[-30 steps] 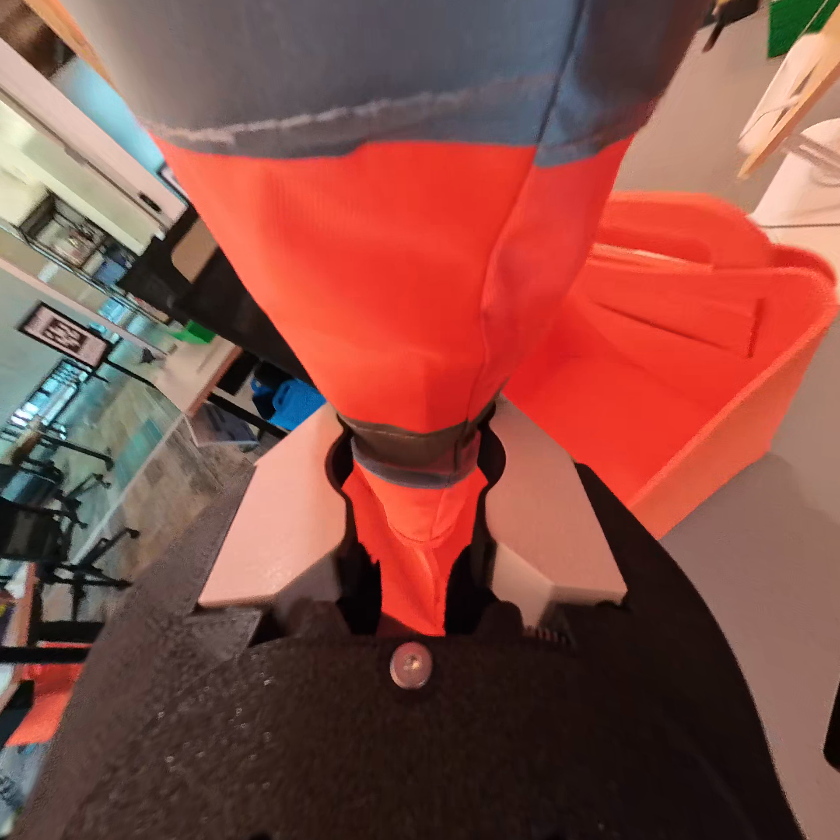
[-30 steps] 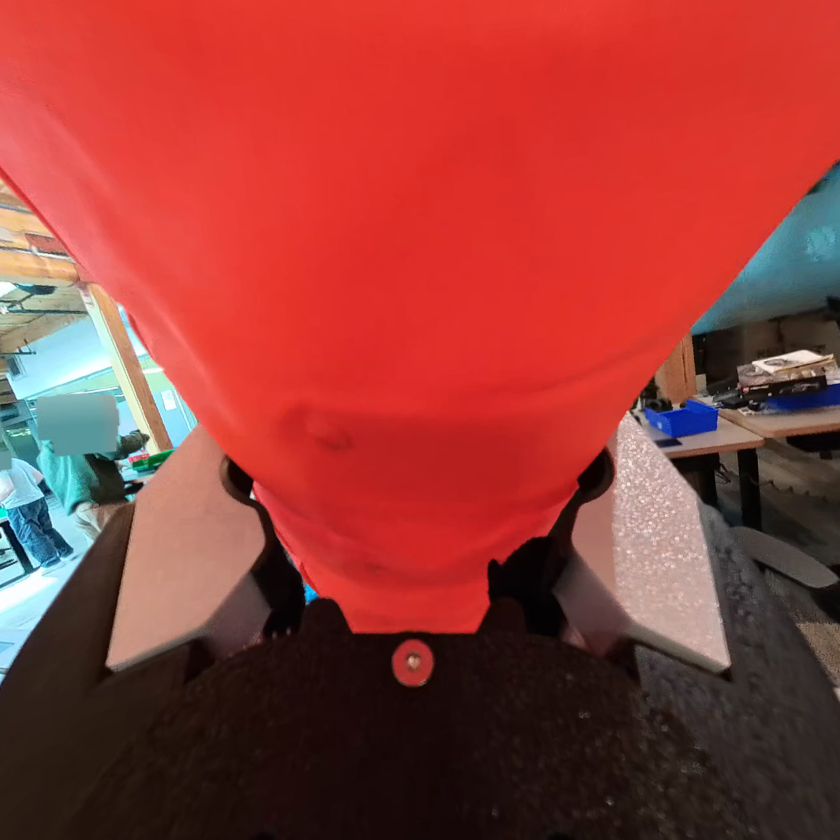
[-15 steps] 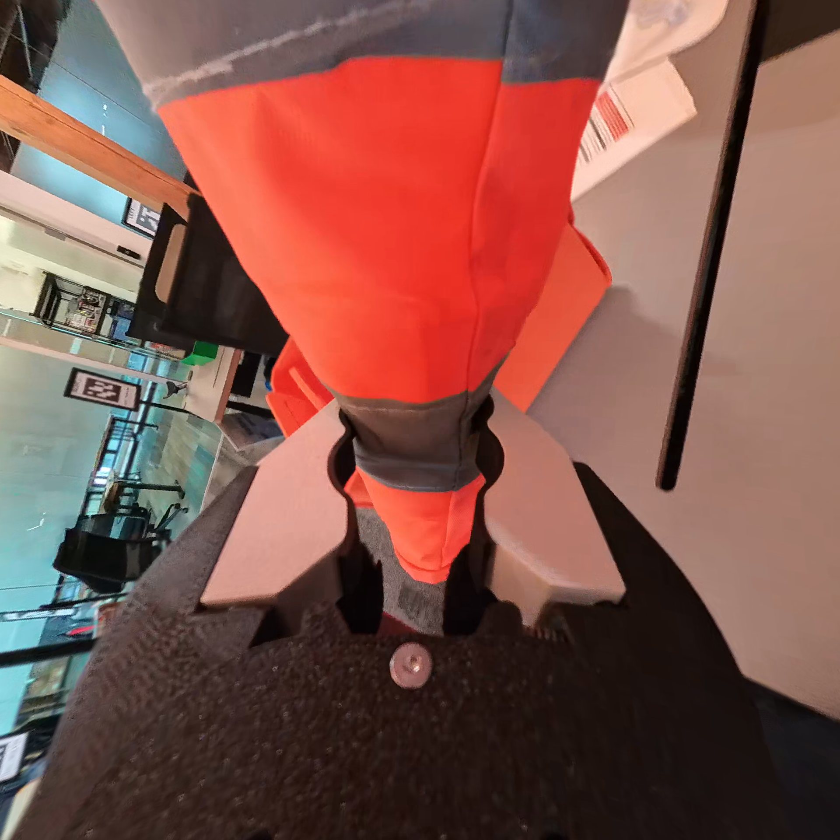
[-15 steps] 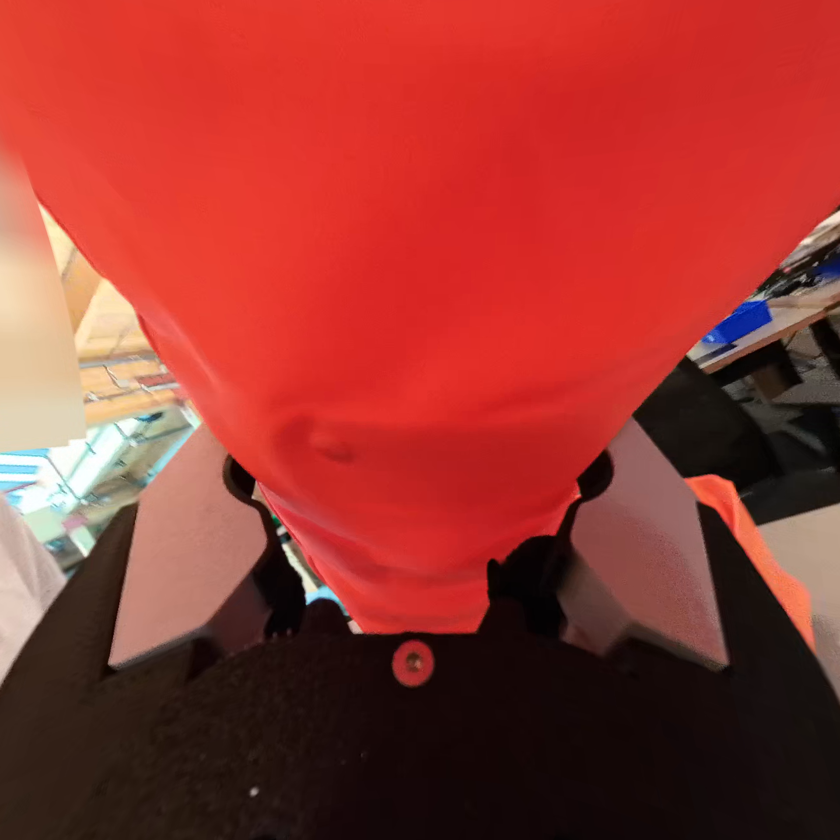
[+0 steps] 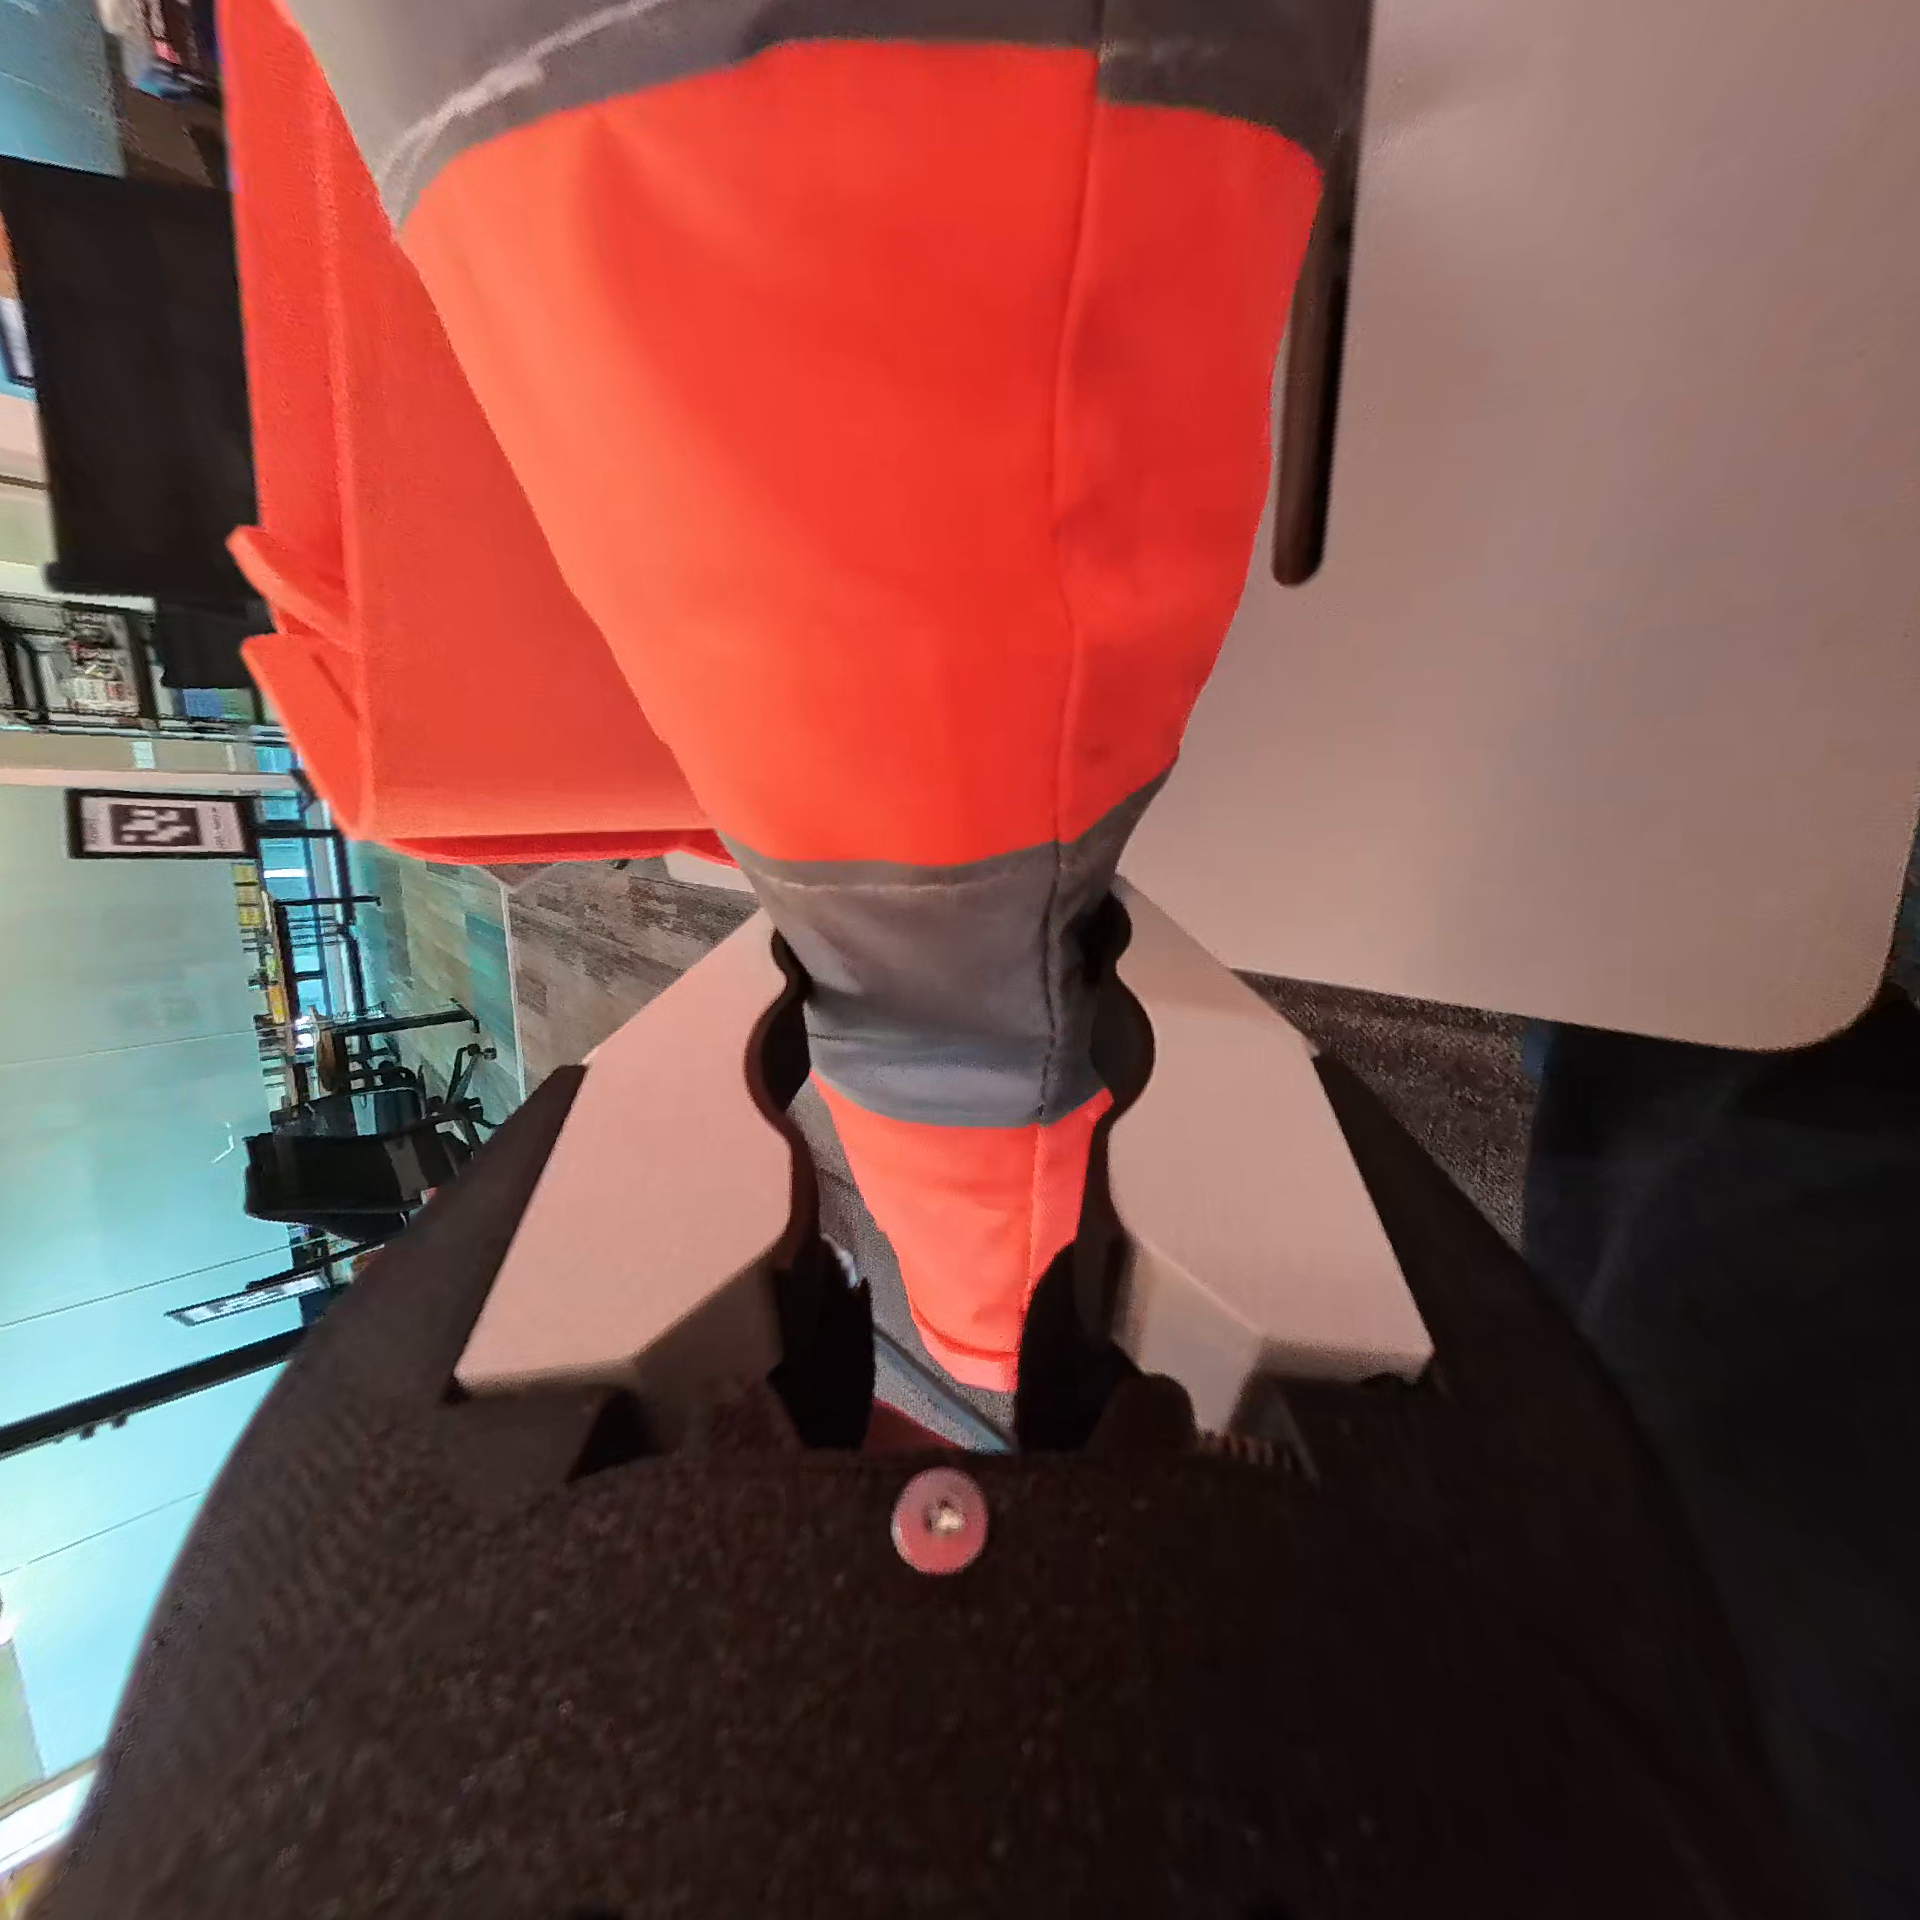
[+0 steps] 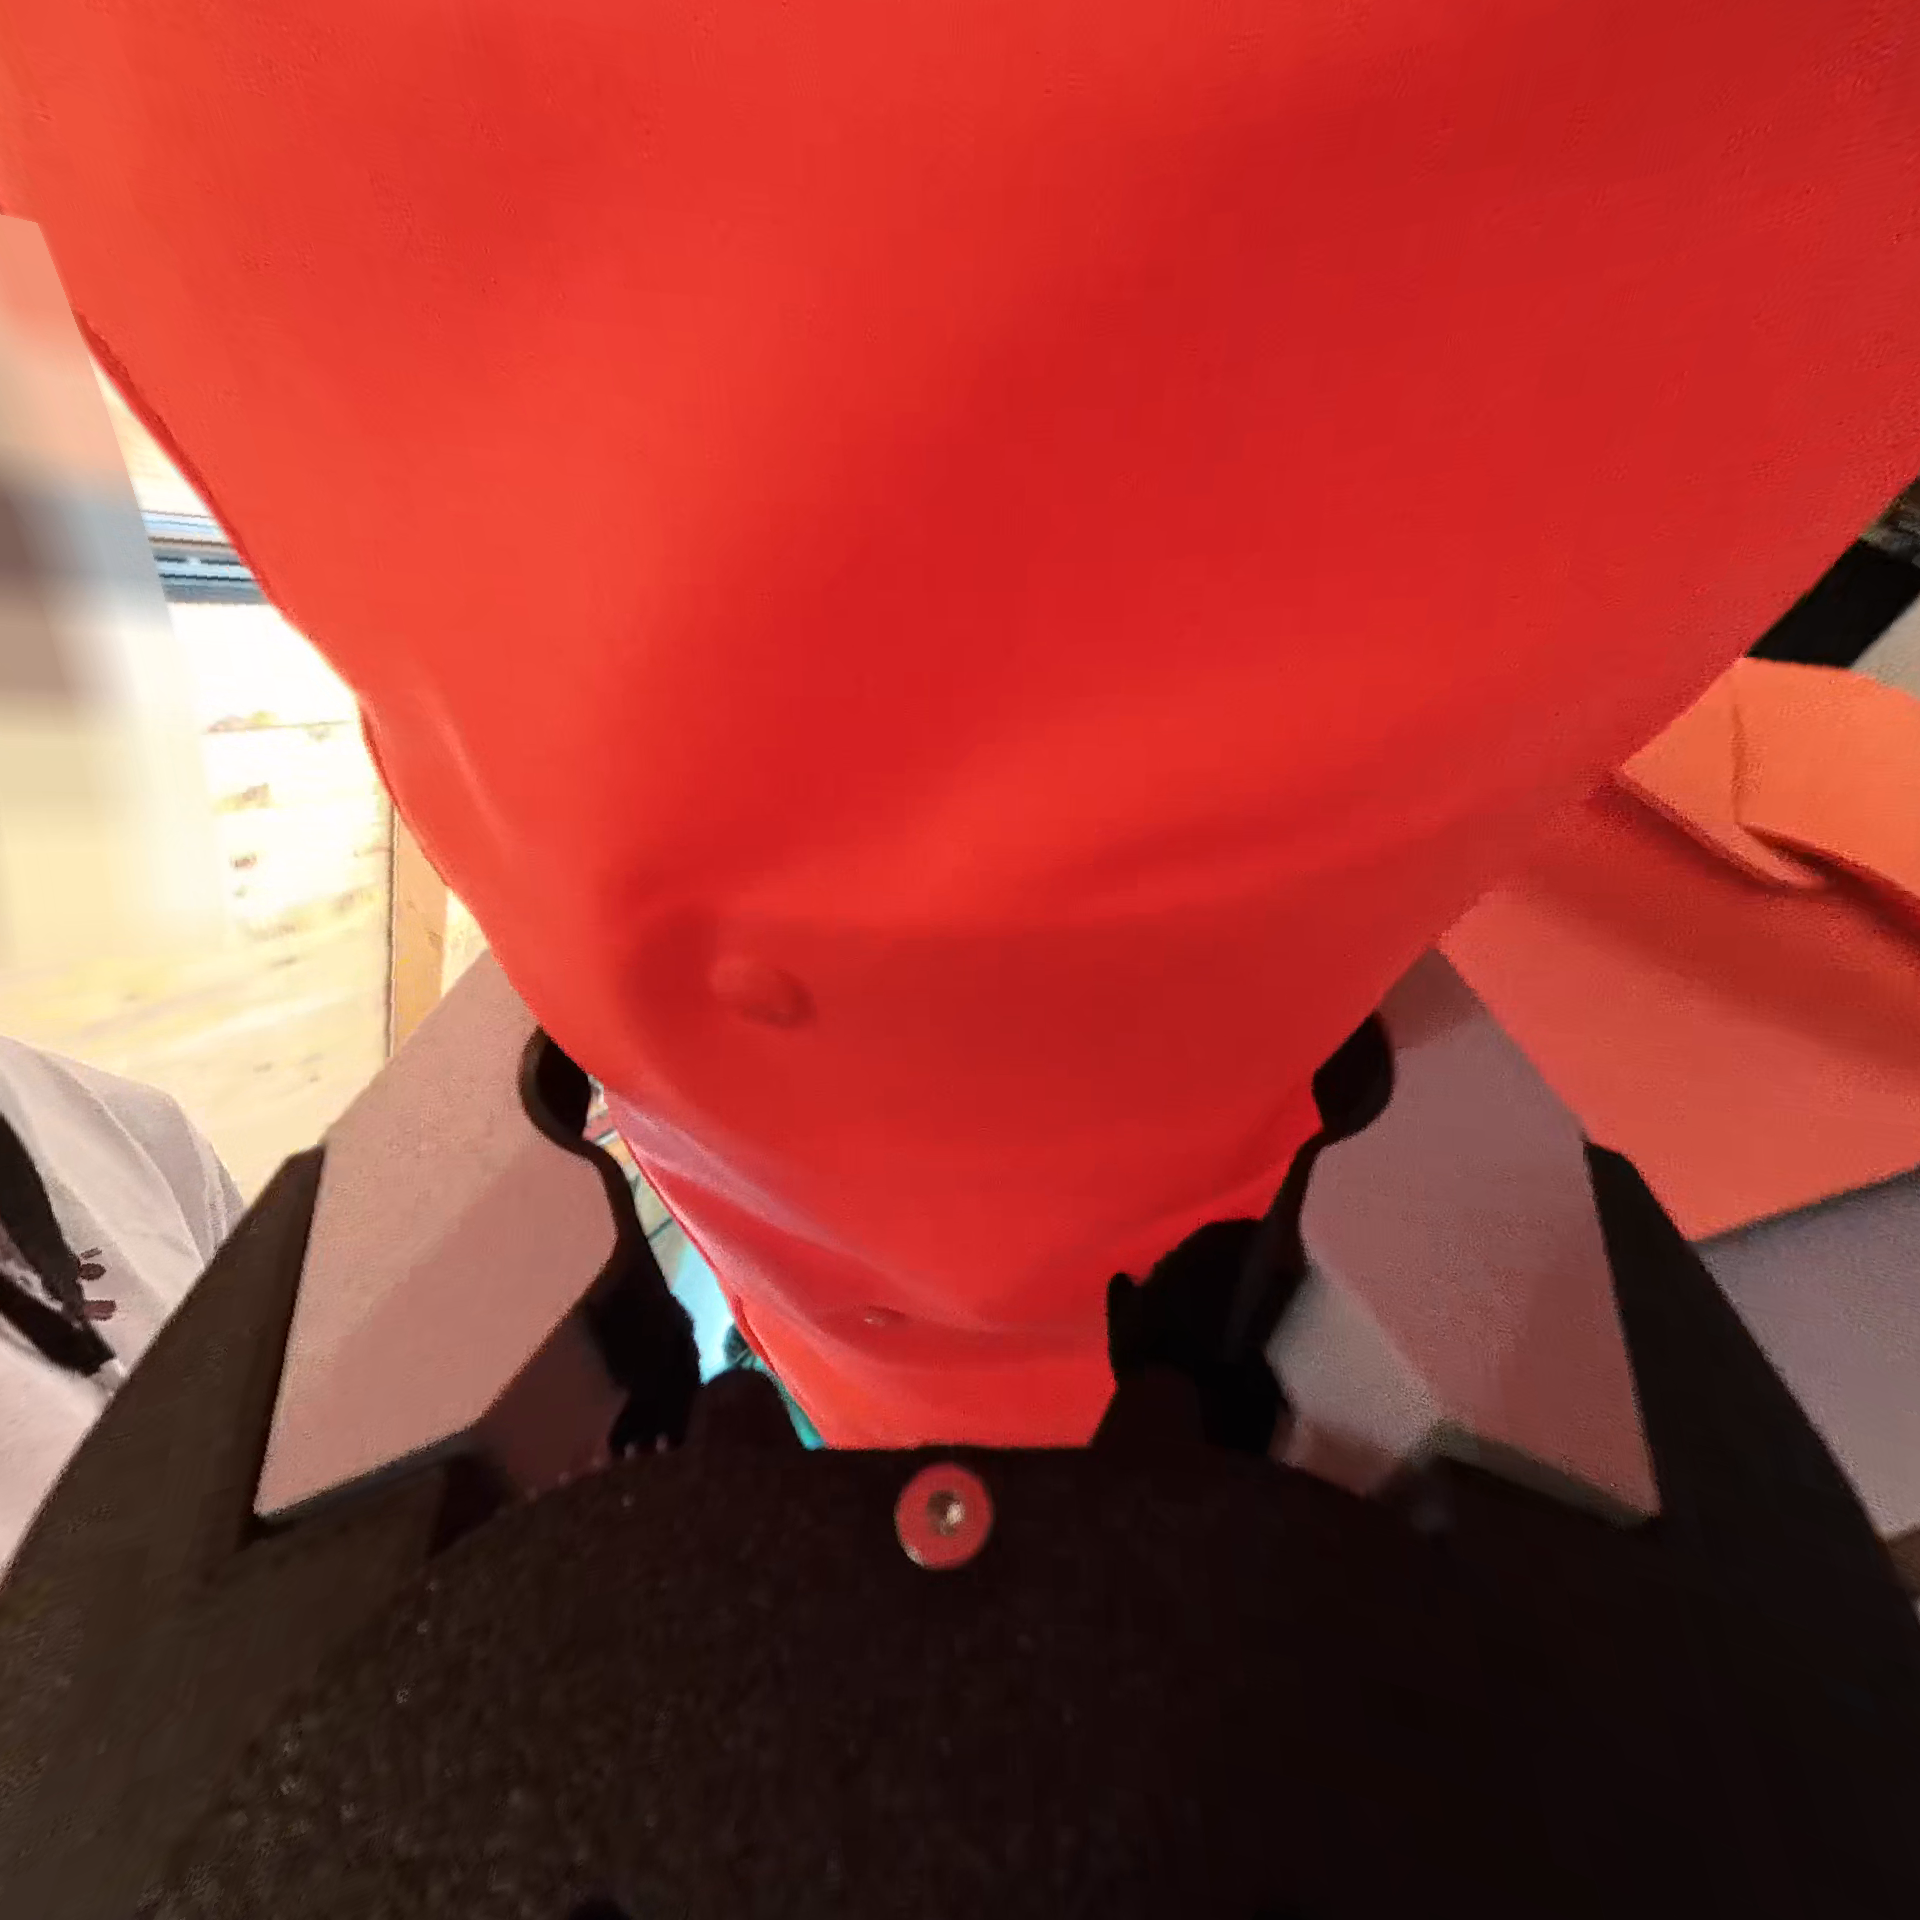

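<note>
An orange garment with grey bands (image 5: 831, 499) hangs stretched between both grippers. My left gripper (image 5: 951, 997) is shut on a narrow part of it, at a grey band (image 5: 935, 997), with an orange end sticking back between the fingers. My right gripper (image 6: 951, 1122) is shut on a wide fold of the same orange garment (image 6: 935, 520), which fills most of the right wrist view and hides what lies ahead. A small round bump (image 6: 758, 987) shows in the cloth near the fingers.
A white tabletop (image 5: 1610, 520) with a rounded corner lies right of the left gripper, with a dark slot (image 5: 1304, 364) in it. Another orange cloth piece (image 6: 1714, 935) lies on a surface at right. A person in white (image 6: 83, 1195) stands at left. Carpet floor (image 5: 1403, 1060) below. My hands' fingertips stand some 35 cm from each other.
Both grippers have swung with the garment still held. The left view has turned towards the table's corner and the floor. The orange piece at right has come further into the right view.
</note>
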`<control>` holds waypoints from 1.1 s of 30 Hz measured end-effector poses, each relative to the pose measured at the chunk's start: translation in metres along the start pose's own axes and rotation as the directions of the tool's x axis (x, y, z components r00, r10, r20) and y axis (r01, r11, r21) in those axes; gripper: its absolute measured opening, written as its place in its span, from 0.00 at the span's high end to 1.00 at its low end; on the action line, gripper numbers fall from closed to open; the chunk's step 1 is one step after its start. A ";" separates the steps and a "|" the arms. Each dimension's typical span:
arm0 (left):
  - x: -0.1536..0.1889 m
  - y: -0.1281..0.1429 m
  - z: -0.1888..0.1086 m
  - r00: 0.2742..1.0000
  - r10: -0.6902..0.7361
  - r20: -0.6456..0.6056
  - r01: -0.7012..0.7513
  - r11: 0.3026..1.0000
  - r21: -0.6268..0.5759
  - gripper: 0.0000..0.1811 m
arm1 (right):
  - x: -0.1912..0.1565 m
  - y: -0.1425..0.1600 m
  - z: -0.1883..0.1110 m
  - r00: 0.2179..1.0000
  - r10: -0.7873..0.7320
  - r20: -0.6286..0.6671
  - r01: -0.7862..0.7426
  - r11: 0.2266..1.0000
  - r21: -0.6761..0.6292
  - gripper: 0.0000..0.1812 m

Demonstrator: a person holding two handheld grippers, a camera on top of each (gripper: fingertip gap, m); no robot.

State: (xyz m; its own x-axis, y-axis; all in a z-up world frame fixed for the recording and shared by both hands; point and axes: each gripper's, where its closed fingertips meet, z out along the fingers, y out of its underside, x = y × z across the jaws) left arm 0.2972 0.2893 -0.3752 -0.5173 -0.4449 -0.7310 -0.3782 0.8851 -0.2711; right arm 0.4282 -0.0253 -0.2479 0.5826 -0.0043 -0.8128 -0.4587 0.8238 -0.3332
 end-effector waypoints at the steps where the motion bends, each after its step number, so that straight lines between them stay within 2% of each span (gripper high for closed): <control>1: 0.008 0.004 0.003 1.000 0.008 -0.012 -0.008 1.000 -0.009 0.70 | 0.011 0.005 -0.006 1.000 0.023 -0.003 -0.023 1.000 0.003 0.22; 5: 0.036 0.021 0.016 0.998 0.021 -0.051 -0.024 0.998 -0.059 0.70 | 0.054 0.024 -0.024 0.995 0.095 -0.028 -0.096 0.995 -0.025 0.22; 8: 0.051 0.024 0.026 0.996 0.035 -0.076 -0.042 0.996 -0.081 0.70 | 0.081 0.028 -0.032 0.989 0.145 -0.043 -0.145 0.989 -0.012 0.22; 18: 0.074 -0.002 0.069 0.992 0.043 -0.115 -0.054 0.994 -0.097 0.70 | 0.165 0.006 -0.048 0.965 0.255 -0.066 -0.254 0.967 0.028 0.21; 27: 0.083 -0.021 0.091 0.988 0.040 -0.149 -0.055 0.993 -0.101 0.70 | 0.198 -0.009 -0.049 0.957 0.268 -0.110 -0.272 0.962 -0.018 0.20; 33: 0.091 -0.026 0.108 0.978 0.009 -0.207 -0.035 0.992 -0.118 0.69 | 0.219 -0.013 -0.044 0.943 0.265 -0.203 -0.281 0.958 -0.058 0.19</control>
State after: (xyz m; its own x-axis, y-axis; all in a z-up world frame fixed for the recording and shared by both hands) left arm 0.3426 0.2402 -0.5021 -0.6688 -0.4552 -0.5878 -0.4482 0.8777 -0.1698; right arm 0.5324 -0.0622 -0.4427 0.2914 0.0985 -0.9515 -0.6418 0.7577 -0.1181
